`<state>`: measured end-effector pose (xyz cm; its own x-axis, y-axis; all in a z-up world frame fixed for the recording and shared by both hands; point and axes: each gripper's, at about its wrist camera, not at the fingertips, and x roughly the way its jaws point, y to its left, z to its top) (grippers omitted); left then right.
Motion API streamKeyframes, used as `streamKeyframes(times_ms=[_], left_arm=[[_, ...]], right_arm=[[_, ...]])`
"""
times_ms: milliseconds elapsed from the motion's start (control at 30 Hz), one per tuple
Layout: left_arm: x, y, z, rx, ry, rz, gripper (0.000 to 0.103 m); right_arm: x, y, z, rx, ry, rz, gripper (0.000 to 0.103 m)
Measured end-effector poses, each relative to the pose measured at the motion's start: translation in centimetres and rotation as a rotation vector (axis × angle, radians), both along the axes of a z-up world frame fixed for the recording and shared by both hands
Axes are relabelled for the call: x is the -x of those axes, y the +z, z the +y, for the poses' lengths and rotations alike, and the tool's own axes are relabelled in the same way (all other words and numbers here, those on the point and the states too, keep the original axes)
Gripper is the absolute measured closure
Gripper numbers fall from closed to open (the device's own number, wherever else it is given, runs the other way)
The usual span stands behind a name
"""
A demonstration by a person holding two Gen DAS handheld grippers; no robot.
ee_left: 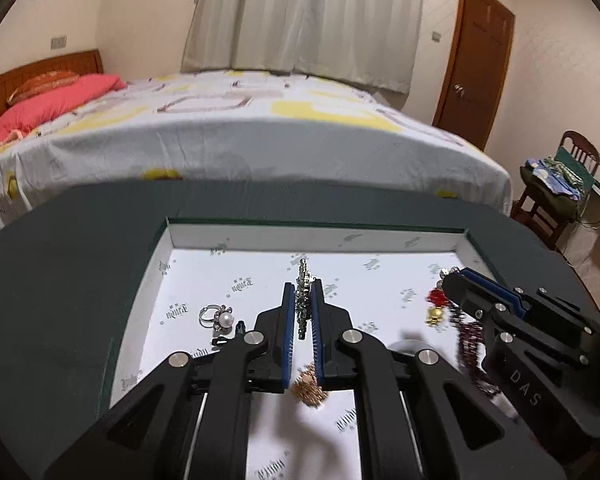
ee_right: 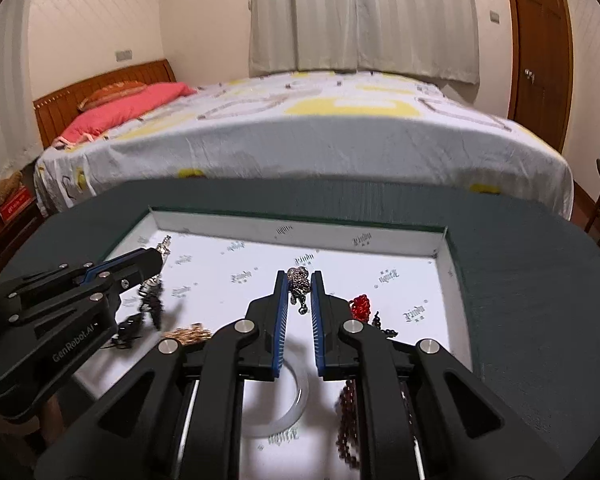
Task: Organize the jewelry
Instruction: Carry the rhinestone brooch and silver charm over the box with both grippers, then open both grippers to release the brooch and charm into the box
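Observation:
A shallow white box (ee_left: pixel 312 236) (ee_right: pixel 300 228) lies on a dark green table and holds loose jewelry. My left gripper (ee_left: pixel 303 290) is shut on a silver chain piece (ee_left: pixel 303 300) that hangs between its blue pads; it also shows in the right wrist view (ee_right: pixel 156 258). My right gripper (ee_right: pixel 298 280) is shut on a silver beaded piece (ee_right: pixel 298 280); it shows at the right of the left wrist view (ee_left: pixel 458 276). A pearl ring (ee_left: pixel 220 317), a gold chain (ee_left: pixel 309 390) (ee_right: pixel 188 334), a red knot charm (ee_right: pixel 360 306) and dark red beads (ee_right: pixel 346 420) lie in the box.
A translucent bangle (ee_right: pixel 292 404) lies in the box under my right gripper. The green table (ee_left: pixel 80 240) surrounds the box. A bed (ee_left: pixel 240 128) stands behind the table, and a chair with clothes (ee_left: pixel 556 184) stands at the right.

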<state>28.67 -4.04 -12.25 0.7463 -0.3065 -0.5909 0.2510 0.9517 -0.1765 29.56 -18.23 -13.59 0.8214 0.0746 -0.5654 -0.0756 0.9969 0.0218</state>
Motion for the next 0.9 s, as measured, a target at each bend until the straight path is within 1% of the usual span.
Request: streamKeyframes(times_ms=[67, 167, 233, 300, 367, 433, 500, 567, 600, 633, 700, 800, 867, 900], left_arm=[[-0.8, -0.6, -0.1, -0.004, 0.004, 0.031, 0.095], [-1.6, -1.1, -0.4, -0.017, 0.009, 0.065, 0.095], [-2.1, -1.6, -0.4, -0.016, 0.012, 0.099, 0.095], [-2.4, -1.9, -0.4, -0.015, 0.017, 0.116, 0.094], [-2.6, -2.0, -0.4, -0.015, 0.016, 0.127, 0.094], [-2.6, -2.2, -0.6, -0.020, 0.016, 0.134, 0.092], [-2.6, -2.3, -0.7, -0.021, 0.016, 0.146, 0.092], [-2.7, -2.3, -0.5, -0.015, 0.017, 0.150, 0.082], [-2.6, -2.1, -0.4, -0.007, 0.023, 0.144, 0.071], [-2.5, -2.0, -0.2, 0.003, 0.026, 0.135, 0.063], [-2.3, -1.6, 0.0, 0.020, 0.025, 0.112, 0.058], [-1.8, -1.3, 0.1, 0.019, 0.027, 0.087, 0.058], [-1.3, -1.0, 0.2, 0.028, 0.027, 0.064, 0.057], [-1.1, -0.8, 0.2, 0.024, 0.028, 0.055, 0.057]], right_arm=[[-0.9, -0.5, 0.1, -0.005, -0.006, 0.033, 0.091], [-1.7, -0.9, 0.4, 0.004, -0.014, 0.055, 0.091], [-2.3, -1.0, 0.6, 0.008, -0.018, 0.071, 0.091], [-2.5, -1.2, 0.8, 0.014, -0.023, 0.087, 0.091], [-2.8, -1.2, 0.7, 0.015, -0.025, 0.097, 0.087], [-2.8, -1.3, 0.7, 0.016, -0.028, 0.099, 0.073], [-2.8, -1.4, 0.6, 0.018, -0.031, 0.100, 0.071], [-2.8, -1.4, 0.6, 0.018, -0.031, 0.096, 0.071], [-2.7, -1.3, 0.6, 0.017, -0.031, 0.092, 0.070], [-2.6, -1.3, 0.6, 0.014, -0.030, 0.083, 0.069], [-2.2, -1.2, 0.6, 0.014, -0.031, 0.062, 0.069], [-1.4, -0.8, 0.4, 0.005, -0.029, 0.033, 0.068], [-0.8, -0.5, 0.4, 0.004, -0.028, 0.009, 0.065], [-0.5, -0.3, 0.4, 0.006, -0.027, -0.003, 0.062]])
